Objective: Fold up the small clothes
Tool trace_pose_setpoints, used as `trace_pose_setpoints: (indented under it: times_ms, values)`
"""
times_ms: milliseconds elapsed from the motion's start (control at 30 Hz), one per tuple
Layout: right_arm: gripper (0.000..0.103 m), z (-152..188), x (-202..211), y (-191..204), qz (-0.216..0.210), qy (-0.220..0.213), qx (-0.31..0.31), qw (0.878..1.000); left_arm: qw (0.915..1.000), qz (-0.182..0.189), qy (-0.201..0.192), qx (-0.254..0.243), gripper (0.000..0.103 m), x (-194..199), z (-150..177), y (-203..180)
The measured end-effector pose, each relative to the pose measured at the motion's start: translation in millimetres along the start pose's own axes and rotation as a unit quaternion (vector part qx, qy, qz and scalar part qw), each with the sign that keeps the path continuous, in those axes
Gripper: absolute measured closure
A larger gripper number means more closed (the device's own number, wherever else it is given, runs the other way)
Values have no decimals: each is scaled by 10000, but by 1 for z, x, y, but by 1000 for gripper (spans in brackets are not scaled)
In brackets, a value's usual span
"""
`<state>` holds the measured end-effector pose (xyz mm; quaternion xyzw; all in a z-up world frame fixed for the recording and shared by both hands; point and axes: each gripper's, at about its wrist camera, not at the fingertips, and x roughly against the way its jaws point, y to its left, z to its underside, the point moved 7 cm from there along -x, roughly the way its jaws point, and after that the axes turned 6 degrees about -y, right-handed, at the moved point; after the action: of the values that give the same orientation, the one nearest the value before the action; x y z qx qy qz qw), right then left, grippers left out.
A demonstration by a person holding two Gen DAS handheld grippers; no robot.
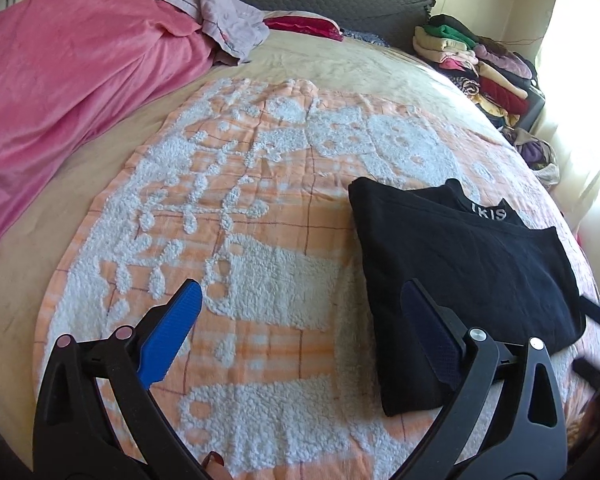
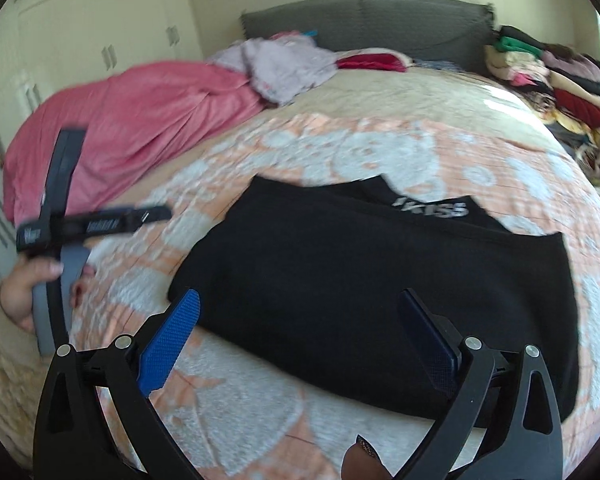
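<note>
A folded black garment [image 1: 464,276] lies flat on the orange and white blanket [image 1: 236,208] on the bed, to the right of the left gripper [image 1: 302,308], whose jaws are spread wide and hold nothing. The right gripper [image 2: 300,312] hangs over the near edge of the same black garment [image 2: 364,300], and its jaws are wide open and empty too. Only the right wrist view shows the person's hand [image 2: 24,292] holding the other tool at the left, while both views show the pink cover [image 1: 64,92] far left and the pile of clothes [image 1: 476,68] far right.
</note>
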<state>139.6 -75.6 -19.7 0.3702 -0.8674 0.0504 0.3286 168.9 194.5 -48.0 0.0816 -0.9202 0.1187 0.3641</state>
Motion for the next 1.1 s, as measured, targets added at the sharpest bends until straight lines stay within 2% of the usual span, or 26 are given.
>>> trace_pose_setpoints:
  times_ms: [200,367,500,600,800,833,867,900,933,967,1100]
  values:
    - [5,20,-33,41,136,300,896,9954,10000,-40,42,-78,10,-11,-13,-4]
    - [5,37,-56,60,368,455,1562,9860,9997,-88,189,-141,10,-28,-20,-5]
    - [5,49,-78,63,791,559,1988,9752,9994,-141,261,-187,10,-39,-23,-6]
    - [5,51,-90,65,1107,473,2269,9664,9991,-182,312,-229,10,-46,-25,-8]
    - [7,38,-106,60,1484,216,2380,9596,9983,-130,504,-271,10,-67,-26,-14]
    - [12,35,-105,60,1496,134,2407,9589,9980,-105,562,-255,10,-71,-25,-15]
    - [39,33,-104,60,1444,100,2413,9596,9976,-43,668,-200,10,-77,-24,-17]
    - [51,31,-101,60,1348,40,2375,9620,9970,80,759,-108,10,-82,-23,-20]
    - [59,29,-97,60,1289,-35,2319,9641,9965,150,825,-44,10,-85,-22,-22]
    - [75,26,-90,59,1167,-135,2203,9683,9956,233,912,32,10,-89,-21,-25]
    - [84,14,-70,46,1024,-436,1759,9781,9923,544,1082,242,10,-96,-20,-41]
